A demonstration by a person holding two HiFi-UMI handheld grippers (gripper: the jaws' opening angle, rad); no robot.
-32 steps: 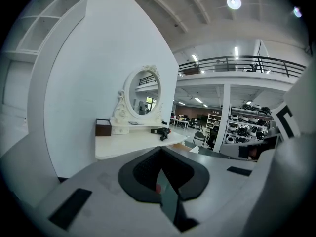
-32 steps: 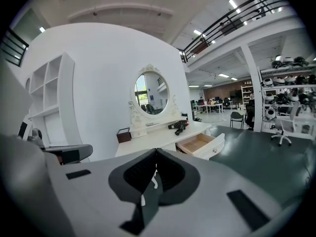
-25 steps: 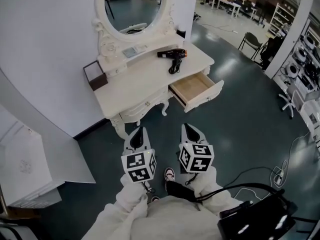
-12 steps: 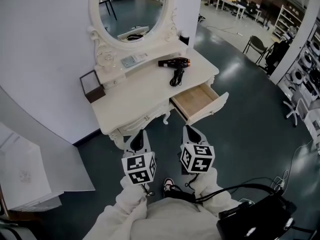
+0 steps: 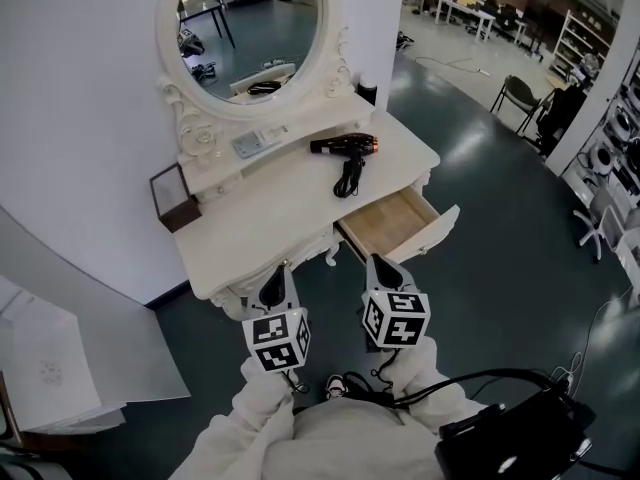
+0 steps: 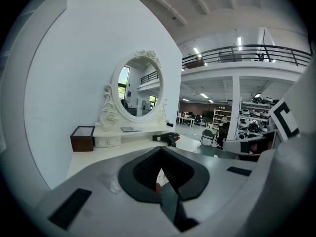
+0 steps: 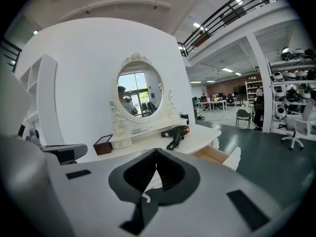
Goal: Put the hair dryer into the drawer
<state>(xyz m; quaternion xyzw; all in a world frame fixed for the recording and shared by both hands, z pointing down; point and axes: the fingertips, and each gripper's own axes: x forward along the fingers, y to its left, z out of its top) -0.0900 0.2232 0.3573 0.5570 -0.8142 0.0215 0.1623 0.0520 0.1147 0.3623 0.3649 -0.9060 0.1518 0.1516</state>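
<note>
My two grippers, left (image 5: pixel 278 272) and right (image 5: pixel 381 262), are both clenched with nothing between the jaws, and I hold them side by side just short of the table's (image 5: pixel 250 218) front edge. On the table lies one black hair dryer (image 5: pixel 345 146), its cord bunched beside it, near the right end and outside the one open drawer (image 5: pixel 392 224), which shows only its bare wooden floor. One brown open-topped box (image 5: pixel 188 210) stands at the table's left end, its contents hidden from me, and one oval mirror (image 5: pixel 250 28) rises behind.
</note>
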